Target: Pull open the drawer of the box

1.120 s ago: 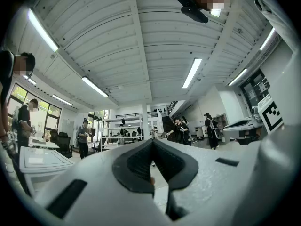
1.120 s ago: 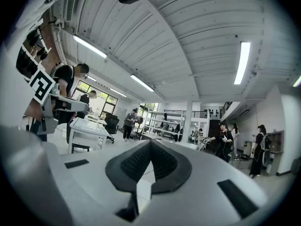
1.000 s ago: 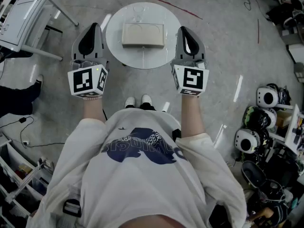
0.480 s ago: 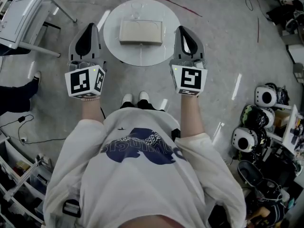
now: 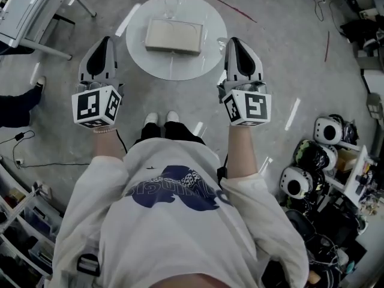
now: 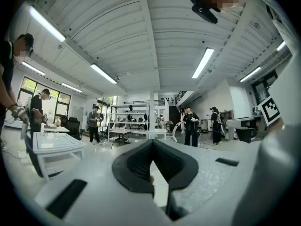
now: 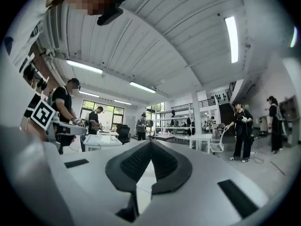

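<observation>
In the head view a beige box (image 5: 173, 36) lies on a small round white table (image 5: 176, 65), its drawer looking closed. My left gripper (image 5: 102, 45) hangs left of the table and my right gripper (image 5: 236, 45) at the table's right edge, both apart from the box. Both point level with jaws shut and nothing between them. In the left gripper view the left gripper (image 6: 151, 142) has its dark pads meeting at the tip, and the right gripper (image 7: 150, 143) looks the same in its own view. Neither gripper view shows the box.
A white frame table (image 5: 27, 8) stands at the upper left and another person's leg (image 5: 18, 104) shows at the left edge. Helmets and gear (image 5: 321, 155) crowd the right side. People (image 6: 190, 126) and white desks (image 7: 101, 140) stand across the hall.
Both grippers have sunk a little in the head view and drawn slightly apart. The table and box have slid up the picture. The jaws stayed shut.
</observation>
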Demonstrator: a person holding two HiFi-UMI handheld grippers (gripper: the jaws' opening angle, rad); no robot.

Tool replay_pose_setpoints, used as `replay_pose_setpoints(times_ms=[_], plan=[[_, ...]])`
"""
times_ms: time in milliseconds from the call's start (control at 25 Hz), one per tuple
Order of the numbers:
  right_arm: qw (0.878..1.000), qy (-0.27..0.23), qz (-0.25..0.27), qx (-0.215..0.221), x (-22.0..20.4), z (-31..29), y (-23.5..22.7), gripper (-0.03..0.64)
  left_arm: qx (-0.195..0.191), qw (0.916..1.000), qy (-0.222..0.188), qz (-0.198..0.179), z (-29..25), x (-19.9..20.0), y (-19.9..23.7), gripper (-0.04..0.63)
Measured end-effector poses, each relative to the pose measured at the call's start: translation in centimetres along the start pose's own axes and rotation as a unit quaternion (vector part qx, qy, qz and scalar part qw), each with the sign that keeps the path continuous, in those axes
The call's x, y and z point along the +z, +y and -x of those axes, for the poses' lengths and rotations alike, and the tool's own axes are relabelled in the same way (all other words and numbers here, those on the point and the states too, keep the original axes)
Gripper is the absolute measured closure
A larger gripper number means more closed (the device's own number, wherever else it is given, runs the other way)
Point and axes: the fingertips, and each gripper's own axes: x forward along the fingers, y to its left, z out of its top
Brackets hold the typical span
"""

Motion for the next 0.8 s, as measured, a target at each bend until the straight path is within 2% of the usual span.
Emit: replay_pose_setpoints(times_ms=[80, 160, 200, 280, 440, 640, 800], plan=[[1.000, -0.001, -0.026, 0.015, -0.5, -0.3, -0.2, 0.613, 0.005, 0.9996, 0.021, 0.018, 0.2, -1.1, 0.7, 0.588], [0.998, 0.001, -0.048, 0.030, -1.1, -0.4, -0.4, 0.492, 0.007, 0.9982, 0.042, 0.044, 0.7, -2.2, 1.0, 0.583], [0.998, 0.002, -0.056, 0.032, -1.4, -0.3, -0.6, 0.488, 0.006, 0.9970, 0.053, 0.056, 0.9, -2.8, 1.1, 0.580], [0.998, 0.006, -0.062, 0.032, -2.2, -0.2, -0.8, 0.488, 0.004, 0.9942, 0.078, 0.074, 1.1, -4.2, 1.2, 0.526], [0.997, 0.022, -0.064, 0.031, -3.5, -0.4, -0.1, 0.485, 0.002, 0.9891, 0.112, 0.096, 1.3, -6.1, 1.8, 0.485], [0.997, 0.040, -0.068, 0.017, -5.2, -0.9, -0.1, 0.472, -0.017, 0.9848, 0.142, 0.099, -0.4, -8.2, 1.9, 0.440], [0.995, 0.057, -0.078, -0.010, -6.7, -1.2, -0.5, 0.471, -0.044, 0.9771, 0.182, 0.101, -2.7, -10.8, 2.0, 0.428]])
